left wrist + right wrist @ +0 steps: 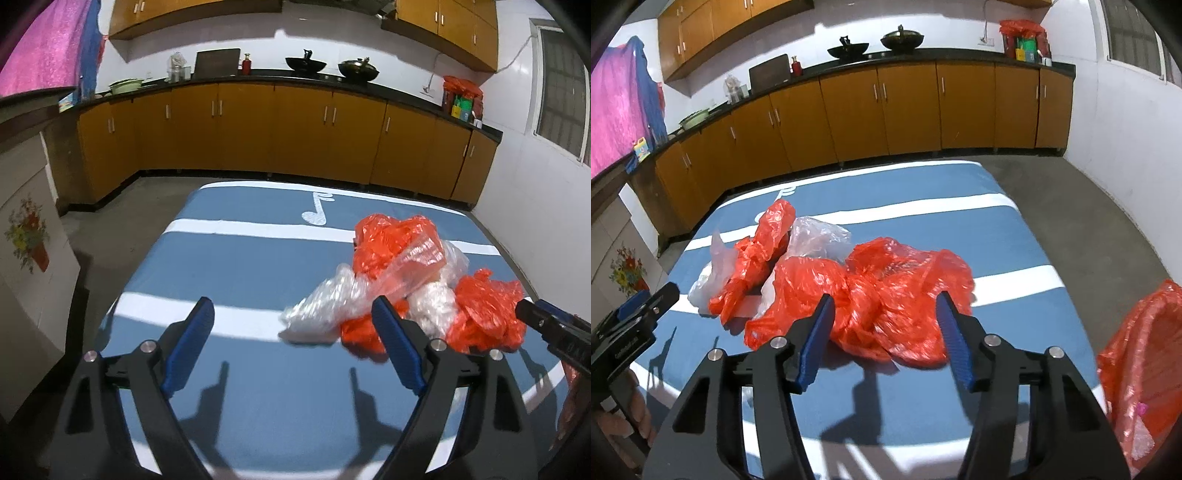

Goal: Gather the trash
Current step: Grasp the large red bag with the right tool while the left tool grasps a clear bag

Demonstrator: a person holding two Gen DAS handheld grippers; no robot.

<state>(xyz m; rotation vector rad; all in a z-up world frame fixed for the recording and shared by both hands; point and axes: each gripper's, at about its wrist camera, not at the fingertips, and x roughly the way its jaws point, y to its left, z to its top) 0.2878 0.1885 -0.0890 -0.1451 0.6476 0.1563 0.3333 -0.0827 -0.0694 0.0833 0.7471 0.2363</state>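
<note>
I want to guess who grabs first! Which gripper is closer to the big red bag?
Right. The right gripper has the big red bag just past its open fingers. The left gripper is off beside the clear bag, farther away.

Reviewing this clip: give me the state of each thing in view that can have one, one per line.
Left hand-held gripper: open, nothing between its fingers.
Right hand-held gripper: open, red bag between the fingers, not pinched.
Red bags: crumpled, loose on the blue cloth.
Clear bags: crumpled, lying among the red ones.
Red-lined bin: open, at the table's right edge.
</note>
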